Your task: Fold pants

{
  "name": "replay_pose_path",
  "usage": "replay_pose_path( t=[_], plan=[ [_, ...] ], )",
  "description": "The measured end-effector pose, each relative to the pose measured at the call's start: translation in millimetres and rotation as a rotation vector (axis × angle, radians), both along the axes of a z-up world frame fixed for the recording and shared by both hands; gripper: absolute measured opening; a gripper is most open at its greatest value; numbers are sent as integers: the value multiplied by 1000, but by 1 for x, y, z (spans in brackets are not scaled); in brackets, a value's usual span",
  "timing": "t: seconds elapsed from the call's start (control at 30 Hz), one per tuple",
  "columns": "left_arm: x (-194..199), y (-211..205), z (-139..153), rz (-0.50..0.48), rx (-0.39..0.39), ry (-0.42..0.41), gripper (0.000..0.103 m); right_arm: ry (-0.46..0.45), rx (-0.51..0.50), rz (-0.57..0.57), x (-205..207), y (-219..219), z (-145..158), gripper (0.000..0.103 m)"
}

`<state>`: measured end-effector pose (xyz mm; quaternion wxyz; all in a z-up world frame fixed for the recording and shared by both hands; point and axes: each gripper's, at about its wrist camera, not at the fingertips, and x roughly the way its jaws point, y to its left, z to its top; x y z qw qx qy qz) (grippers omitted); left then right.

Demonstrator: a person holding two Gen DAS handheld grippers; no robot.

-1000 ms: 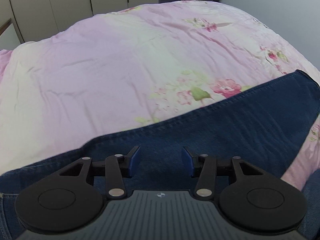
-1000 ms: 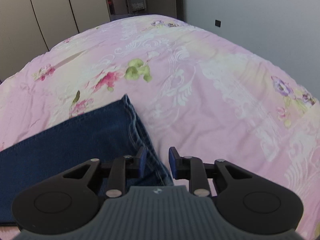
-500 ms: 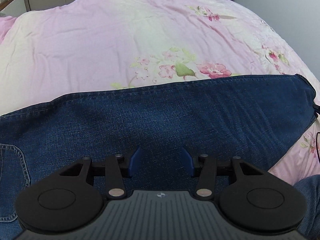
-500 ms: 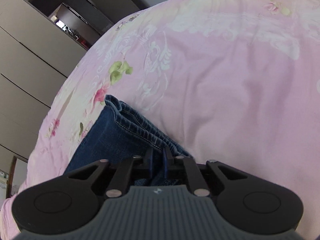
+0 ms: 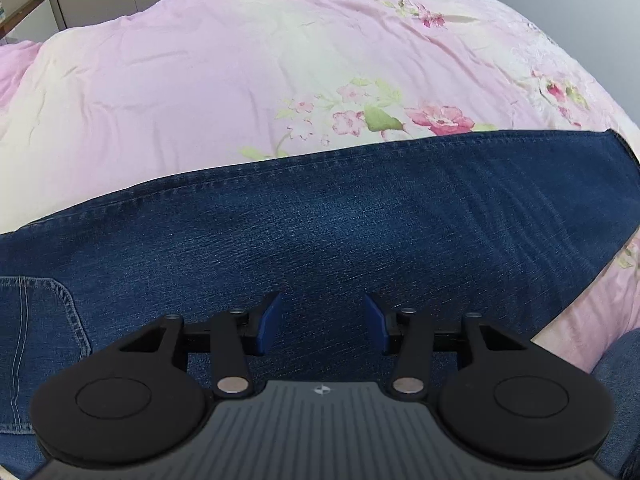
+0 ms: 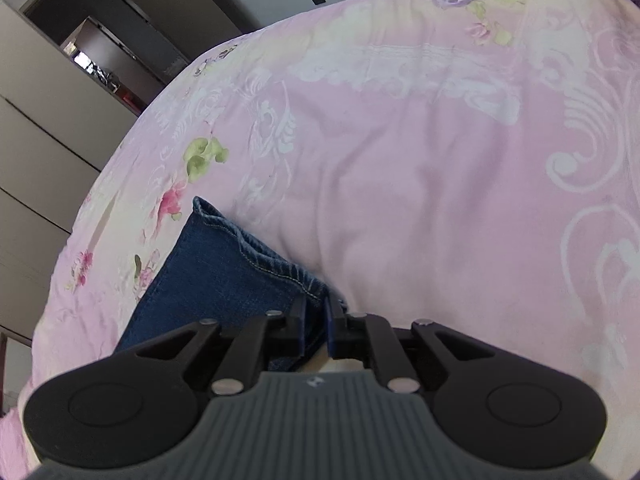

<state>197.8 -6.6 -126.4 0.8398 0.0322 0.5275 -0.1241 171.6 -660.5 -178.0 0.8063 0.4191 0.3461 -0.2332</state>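
Dark blue jeans (image 5: 360, 220) lie flat across a pink flowered bedspread (image 5: 200, 80), with a back pocket (image 5: 36, 340) at the left. My left gripper (image 5: 322, 304) hovers open over the middle of the leg, its blue pads apart with nothing between them. In the right wrist view the leg end (image 6: 224, 272) points away and its stitched hem (image 6: 256, 256) runs down into my right gripper (image 6: 317, 312). The jaws stand narrow with the hem's near corner pinched between them, and they are opening. The view is rolled sideways.
The bedspread (image 6: 440, 180) stretches wide to the right of the hem. Beige wardrobe doors (image 6: 40, 140) and a dark shelf niche (image 6: 112, 52) stand beyond the bed. A person's denim-clad leg (image 5: 620, 364) shows at the lower right of the left wrist view.
The right gripper rolled, dropped to the hem corner and closed on it. The left gripper moved lower over the leg, so more denim and the pocket came into view.
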Motion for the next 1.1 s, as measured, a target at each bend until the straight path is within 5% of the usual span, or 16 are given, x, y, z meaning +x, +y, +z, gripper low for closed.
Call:
replay_pose_path(
  t=[0.07, 0.2, 0.47, 0.57, 0.77, 1.1],
  plan=[
    [-3, 0, 4, -12, -45, -1, 56, -39, 40, -24, -10, -3, 1, 37],
    [-5, -18, 4, -98, -86, -8, 56, -82, 101, -6, -18, -3, -2, 38],
    [15, -72, -25, -253, -40, 21, 56, -134, 195, -76, -6, -5, -40, 19],
    [36, -78, -38, -242, -52, 27, 54, -186, 170, -56, -4, -5, -29, 8],
    [93, -81, -42, -115, -180, 49, 52, -197, 87, 52, 7, -5, 5, 7],
    [110, -128, -42, -140, 22, -59, 49, -249, -4, 113, 19, 11, 57, 6]
  ],
)
